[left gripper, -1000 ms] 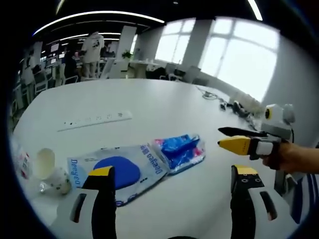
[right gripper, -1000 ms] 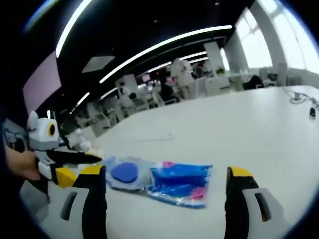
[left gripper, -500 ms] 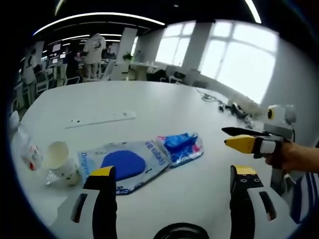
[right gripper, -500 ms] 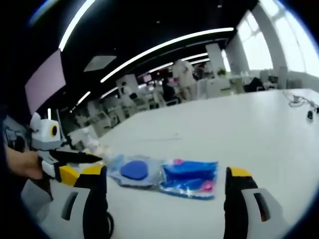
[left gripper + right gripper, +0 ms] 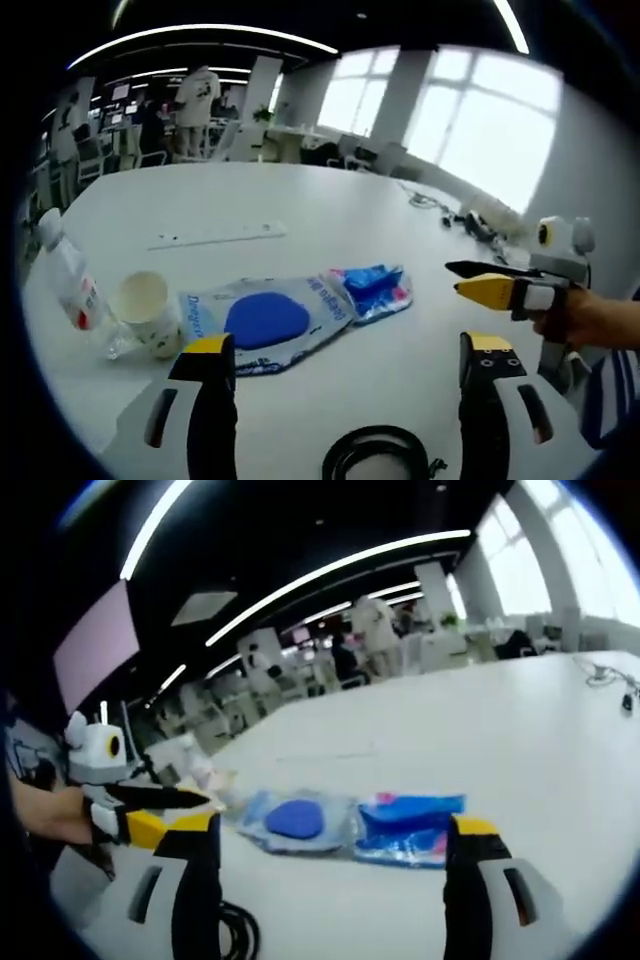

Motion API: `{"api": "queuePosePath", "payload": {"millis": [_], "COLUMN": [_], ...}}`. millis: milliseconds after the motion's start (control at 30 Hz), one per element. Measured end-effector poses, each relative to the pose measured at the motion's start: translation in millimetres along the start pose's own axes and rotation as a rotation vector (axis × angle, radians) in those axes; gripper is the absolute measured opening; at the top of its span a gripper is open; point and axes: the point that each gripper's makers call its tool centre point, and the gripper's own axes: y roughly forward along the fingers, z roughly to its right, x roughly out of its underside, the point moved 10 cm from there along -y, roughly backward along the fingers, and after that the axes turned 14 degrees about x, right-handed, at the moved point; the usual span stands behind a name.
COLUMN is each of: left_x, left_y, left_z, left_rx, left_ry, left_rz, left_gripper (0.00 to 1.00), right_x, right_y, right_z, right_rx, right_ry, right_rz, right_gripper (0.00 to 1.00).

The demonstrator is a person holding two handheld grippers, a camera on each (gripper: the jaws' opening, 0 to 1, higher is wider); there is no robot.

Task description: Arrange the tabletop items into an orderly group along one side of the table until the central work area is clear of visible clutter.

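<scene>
Left gripper [image 5: 340, 370] jaws spread wide, nothing between them; right gripper [image 5: 330, 855] likewise agape and empty, both hovering above the white tabletop [image 5: 330, 215]. Clutter sits mid-table, toward the near edge: a clear packet with a blue round pad [image 5: 262, 320] inside, touching or slightly overlapping a blue-and-pink packet [image 5: 375, 288] beside it. Toward the left edge, a paper cup [image 5: 145, 310] lies tipped, with a small plastic bottle [image 5: 68, 285] just beside it, also leaning. Handling, my guess: packets are light, floppy, slick film, so they'll slide rather than lift; pinch a sealed edge or corner, not the middle. Cup is light and crushable, take the rim gently. Bottle looks near empty, should roll; grab across the body. View differences: left gripper view gives the cup, bottle, a white power strip [image 5: 215, 235] farther back, a black coiled cable [image 5: 375, 455] at the near edge, and the right gripper coming in from the right, held in a hand [image 5: 590, 320]. Right gripper view gives the two packets from the other side, with the left gripper entering at left, plus part of the cable loop [image 5: 235, 930].
</scene>
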Motion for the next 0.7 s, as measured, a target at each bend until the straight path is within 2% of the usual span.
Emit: {"api": "queuePosePath", "payload": {"millis": [200,333,500,700], "left_x": [0.6,7.2,19.3,24.8], "left_y": [-6,-11,-14,-19], "left_z": [-4.6,-4.1,-3.2,-4.1], "left_rx": [-0.010,-0.012,-0.018,-0.029], "left_ry": [-0.003,-0.018,-0.039,-0.048], "left_rz": [0.005,0.011,-0.009,-0.016], "left_gripper": [0.89,0.89,0.88,0.88], "right_x": [0.9,5.0,9.6,13.2], "right_y": [1,-1,-3,-5], "right_z": [-7,-10,-14,-19], "right_rx": [-0.016,-0.027,-0.042,-0.056], "right_ry": [0.003,0.003,0.002,0.004], "right_rz": [-0.008,-0.019,-0.034,-0.043], "right_gripper": [0.88,0.86,0.84,0.83]}}
